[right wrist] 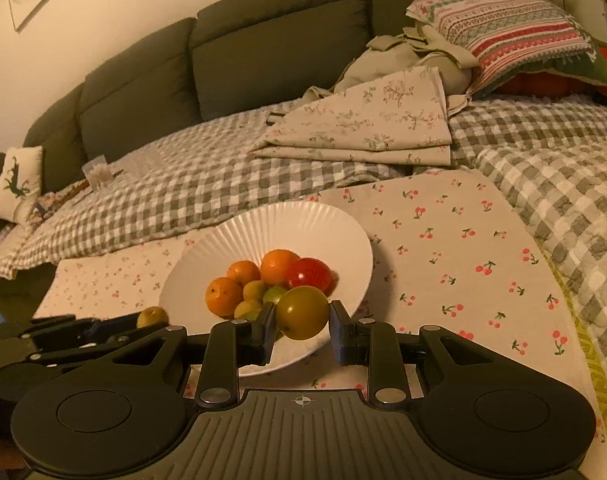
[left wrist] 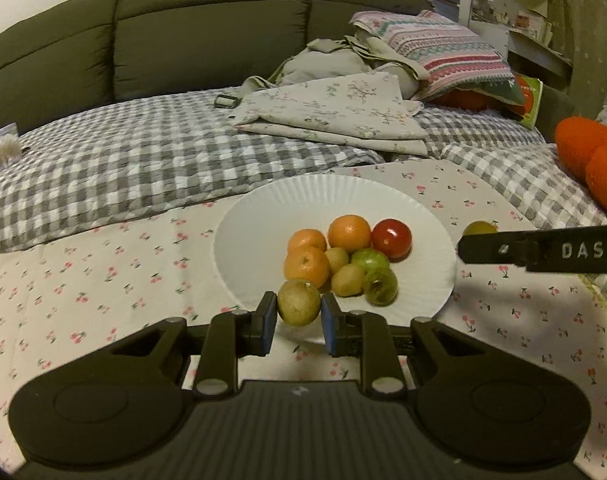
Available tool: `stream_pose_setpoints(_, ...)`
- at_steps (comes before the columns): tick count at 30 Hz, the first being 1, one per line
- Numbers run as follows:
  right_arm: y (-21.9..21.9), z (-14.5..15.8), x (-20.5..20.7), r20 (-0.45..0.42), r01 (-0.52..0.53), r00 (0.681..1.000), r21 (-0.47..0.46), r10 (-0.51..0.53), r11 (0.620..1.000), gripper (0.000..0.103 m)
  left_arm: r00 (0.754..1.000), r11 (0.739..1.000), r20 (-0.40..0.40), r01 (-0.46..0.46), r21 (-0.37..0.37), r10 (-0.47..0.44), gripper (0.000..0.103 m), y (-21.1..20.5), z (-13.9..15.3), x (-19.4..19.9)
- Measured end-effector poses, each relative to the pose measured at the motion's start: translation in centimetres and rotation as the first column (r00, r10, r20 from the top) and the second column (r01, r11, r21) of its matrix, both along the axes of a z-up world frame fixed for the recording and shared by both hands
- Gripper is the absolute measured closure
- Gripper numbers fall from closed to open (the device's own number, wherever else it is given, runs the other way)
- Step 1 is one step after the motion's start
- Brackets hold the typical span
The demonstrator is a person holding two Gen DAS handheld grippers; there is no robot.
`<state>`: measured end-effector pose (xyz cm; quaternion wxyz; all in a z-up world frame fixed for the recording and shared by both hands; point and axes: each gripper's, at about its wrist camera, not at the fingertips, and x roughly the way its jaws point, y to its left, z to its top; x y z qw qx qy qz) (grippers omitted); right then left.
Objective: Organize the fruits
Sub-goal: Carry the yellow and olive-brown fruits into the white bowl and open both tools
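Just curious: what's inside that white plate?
The white plate holds three oranges, a red tomato, and green and yellowish fruits. Anything beneath the pile is hidden.

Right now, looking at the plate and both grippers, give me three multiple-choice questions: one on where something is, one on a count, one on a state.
1. Where is the red tomato?
A. on the white plate
B. on the checked blanket
C. in a gripper

2. How many orange fruits lie on the plate?
A. one
B. three
C. five

3. What does the right gripper hold?
A. nothing
B. an orange fruit
C. a yellow-green tomato

Answers: 1 A, it sits among the piled fruit; 2 B, three show in both views; 3 C, it sits between the fingers.
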<state>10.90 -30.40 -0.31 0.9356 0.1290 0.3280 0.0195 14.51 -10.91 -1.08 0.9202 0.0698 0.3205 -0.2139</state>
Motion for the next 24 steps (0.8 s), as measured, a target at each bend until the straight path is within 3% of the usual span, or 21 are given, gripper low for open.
stream_pose_setpoints(10,0.9,-1.4,1.9,-0.023,-0.053,0.998,-0.033,0.052,0.998,0.076,0.999,0.999,-0.014,0.032,0.019,-0.032,0.081,-1.6,-1.9,1.6)
stream_pose_setpoints(16,1.0,-2.4,2.9,-0.04,-0.059,0.998,-0.034,0.058,0.998,0.075,0.999,0.999,-0.013,0.034,-0.008,-0.034,0.081,-1.5,-2.4,2.1)
stream_pose_setpoints(19,0.9,-2.7,3.1,-0.041,-0.061,0.997,-0.018,0.06,0.998,0.074,0.999,0.999,-0.001,0.047,-0.009,-0.047,0.073,-1.7,-2.5,2.2)
stream_pose_setpoints(21,0.8,-2.6,3.1,-0.036,-0.049,0.998,-0.012,0.048,0.999,0.068,0.998,0.998,0.005,0.056,-0.009,-0.056,0.066,-1.7,-2.4,2.2)
stream_pose_setpoints(24,0.3,-2.1,2.8,-0.015,-0.031,0.999,0.013,0.031,0.999,0.06,0.999,0.998,0.005,0.054,-0.029,-0.054,0.065,-1.3,-2.0,2.3)
